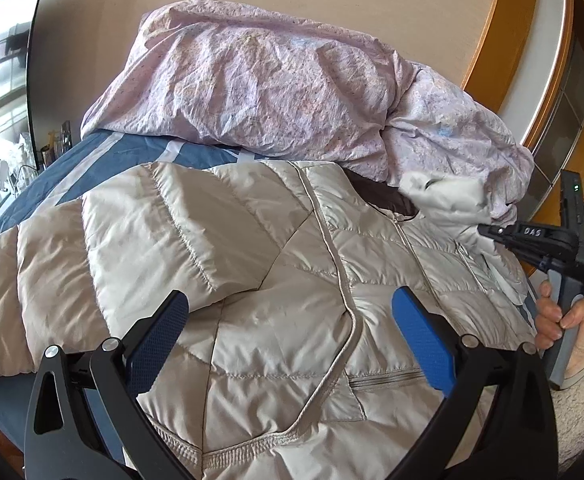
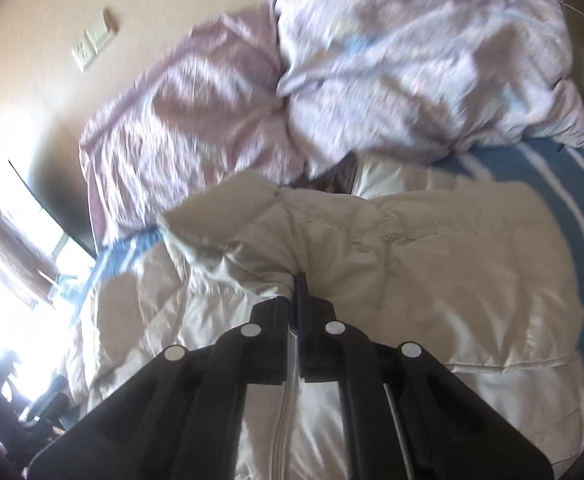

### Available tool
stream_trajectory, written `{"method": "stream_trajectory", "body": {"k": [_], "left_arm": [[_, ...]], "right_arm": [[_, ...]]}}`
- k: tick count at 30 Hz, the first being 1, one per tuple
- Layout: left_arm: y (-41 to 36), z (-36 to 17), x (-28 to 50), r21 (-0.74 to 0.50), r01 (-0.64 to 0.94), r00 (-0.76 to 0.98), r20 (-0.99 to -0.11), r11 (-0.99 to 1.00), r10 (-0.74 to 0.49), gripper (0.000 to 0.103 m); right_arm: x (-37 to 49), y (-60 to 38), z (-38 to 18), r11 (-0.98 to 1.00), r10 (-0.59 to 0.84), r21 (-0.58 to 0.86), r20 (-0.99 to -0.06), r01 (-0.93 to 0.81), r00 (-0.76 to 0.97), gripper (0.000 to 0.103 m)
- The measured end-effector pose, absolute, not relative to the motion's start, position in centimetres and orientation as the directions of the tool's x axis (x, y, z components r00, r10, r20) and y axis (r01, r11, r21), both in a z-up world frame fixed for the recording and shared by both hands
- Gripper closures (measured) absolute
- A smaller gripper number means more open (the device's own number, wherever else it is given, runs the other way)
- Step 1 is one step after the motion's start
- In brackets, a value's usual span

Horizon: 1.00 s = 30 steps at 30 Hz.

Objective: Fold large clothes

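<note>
Left tongs (image 1: 290,336) spread, right tongs (image 1: 487,234) marked "DAS"

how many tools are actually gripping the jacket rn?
1. The right tool is shut on a fold of the beige puffer jacket at its right side. The left tool hangs open above the jacket's middle, gripping nothing.

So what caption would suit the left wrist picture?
Open left tongs hover over a beige puffer jacket on the bed while the right tongs pinch its far sleeve.
</note>
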<state>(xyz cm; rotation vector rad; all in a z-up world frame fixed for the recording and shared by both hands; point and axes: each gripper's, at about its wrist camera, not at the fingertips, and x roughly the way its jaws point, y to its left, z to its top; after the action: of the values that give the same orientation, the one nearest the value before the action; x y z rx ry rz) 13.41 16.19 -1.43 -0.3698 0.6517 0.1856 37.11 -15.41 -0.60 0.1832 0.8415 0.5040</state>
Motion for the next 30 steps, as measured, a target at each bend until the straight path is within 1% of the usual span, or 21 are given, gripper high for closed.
{"method": "stream_trajectory", "body": {"k": [5,8,9,12,14,15,16,17,18,20,21,22,23,25,27,30], "left_arm": [[16.5,-1.5,13.0,-0.271,-0.288,0.782,-0.620,0.918,0.063,0.001],[16.5,-1.5,12.8,-0.270,-0.284,0.784,-0.617,0.920,0.061,0.001],[16.5,-1.5,12.8,-0.268,-0.282,0.785,-0.616,0.921,0.060,0.001],[16.4,-1.5,12.4,-0.266,-0.271,0.789,-0.612,0.925,0.055,0.001],[16.5,-1.5,12.0,-0.271,-0.265,0.793,-0.607,0.925,0.049,0.001],[16.7,-1.4,11.7,-0.278,-0.262,0.796,-0.604,0.924,0.044,0.001],[17.0,-1.5,11.4,-0.287,-0.260,0.799,-0.601,0.922,0.038,0.001],[17.3,-1.5,11.0,-0.298,-0.259,0.802,-0.597,0.919,0.032,0.001],[17.7,-1.5,10.6,-0.310,-0.260,0.805,-0.592,0.914,0.028,0.001],[18.6,-1.4,9.7,-0.332,-0.270,0.811,-0.584,0.904,0.028,0.001],[19.1,-1.4,9.2,-0.346,-0.276,0.815,-0.578,0.897,0.027,0.001],[19.5,-1.4,8.7,-0.357,-0.285,0.817,-0.576,0.890,0.030,0.001],[20.1,-1.4,8.2,-0.371,-0.295,0.816,-0.577,0.881,0.031,0.001],[21.2,-1.7,6.9,-0.396,-0.318,0.813,-0.581,0.861,0.033,0.001],[22.3,-1.9,5.6,-0.415,-0.350,0.811,-0.583,0.840,0.050,0.001],[23.8,-2.4,3.5,-0.421,-0.410,0.802,-0.590,0.809,0.100,0.001]], "right_arm": [[36.5,-11.4,-3.2,0.878,0.467,0.312,-0.728,-0.364,0.503,0.098],[35.7,-9.6,-4.2,0.884,0.438,0.261,-0.753,-0.389,0.491,0.098],[35.3,-8.9,-4.6,0.887,0.418,0.230,-0.767,-0.400,0.488,0.094],[34.6,-6.9,-5.9,0.890,0.298,0.057,-0.825,-0.453,0.481,0.091],[33.8,-6.2,-6.4,0.869,0.248,-0.036,-0.830,-0.493,0.499,0.084],[33.2,-6.0,-6.4,0.858,0.236,-0.068,-0.828,-0.509,0.508,0.073],[32.9,-6.0,-6.2,0.850,0.245,-0.067,-0.828,-0.523,0.504,0.046],[32.4,-6.3,-5.9,0.840,0.279,-0.038,-0.825,-0.541,0.492,0.033],[31.9,-6.7,-5.4,0.833,0.319,-0.005,-0.812,-0.553,0.488,0.027],[31.3,-7.5,-4.2,0.830,0.355,0.010,-0.780,-0.557,0.515,0.033],[31.2,-7.8,-3.6,0.837,0.363,0.015,-0.763,-0.547,0.535,0.045],[31.5,-8.4,-3.2,0.853,0.359,0.021,-0.748,-0.521,0.559,0.050],[32.2,-9.1,-3.0,0.874,0.346,0.034,-0.744,-0.485,0.572,0.052],[34.1,-10.3,-3.2,0.921,0.278,0.032,-0.751,-0.388,0.599,0.065],[35.4,-10.8,-4.0,0.944,0.234,0.028,-0.760,-0.329,0.606,0.068],[37.1,-10.7,-5.7,0.956,0.196,0.026,-0.795,-0.291,0.574,0.068]]}}
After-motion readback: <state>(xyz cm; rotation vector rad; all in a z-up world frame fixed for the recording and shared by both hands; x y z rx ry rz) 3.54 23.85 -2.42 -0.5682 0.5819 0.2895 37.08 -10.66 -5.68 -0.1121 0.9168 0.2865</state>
